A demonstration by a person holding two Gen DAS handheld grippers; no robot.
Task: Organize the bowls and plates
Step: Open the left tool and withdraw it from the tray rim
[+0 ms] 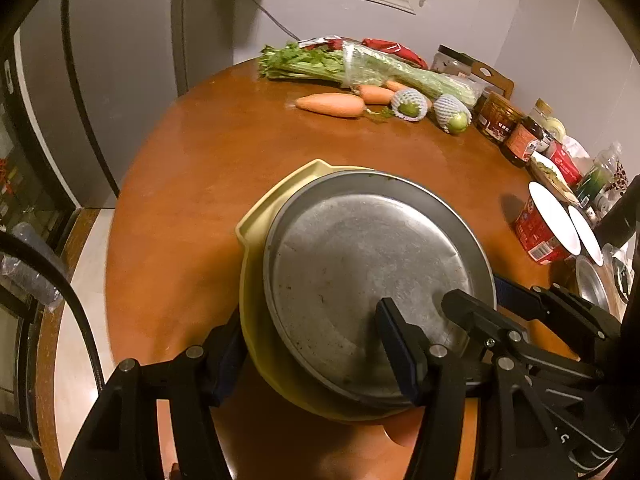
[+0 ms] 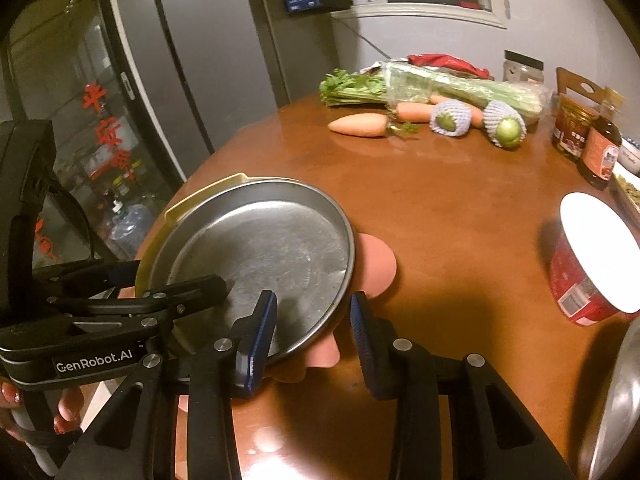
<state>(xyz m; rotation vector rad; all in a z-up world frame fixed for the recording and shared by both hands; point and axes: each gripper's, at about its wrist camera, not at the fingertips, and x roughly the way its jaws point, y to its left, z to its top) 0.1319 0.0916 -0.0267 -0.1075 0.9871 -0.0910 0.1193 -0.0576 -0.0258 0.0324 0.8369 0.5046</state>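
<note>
A round steel plate (image 1: pixel 360 272) lies inside a yellow bowl with a handle (image 1: pixel 256 216) on the brown round table (image 1: pixel 224 152). My left gripper (image 1: pixel 312 344) straddles the near rim of bowl and plate, one finger outside the bowl and one on the plate. In the right wrist view the steel plate (image 2: pixel 260 256) and yellow bowl (image 2: pixel 188 204) rest over a pink mat (image 2: pixel 376 260). My right gripper (image 2: pixel 314 328) is open, its fingers on either side of the plate's right rim. The left gripper's finger (image 2: pixel 192 288) also reaches onto the plate there.
Celery (image 1: pixel 352 66), carrots (image 1: pixel 332 105) and two netted green fruits (image 1: pixel 410 105) lie at the far side. Jars and bottles (image 1: pixel 520 140) line the right edge. A red tub with a white lid (image 2: pixel 592 264) stands right. Another steel dish (image 1: pixel 592 284) sits at far right. A fridge (image 2: pixel 192 60) stands left.
</note>
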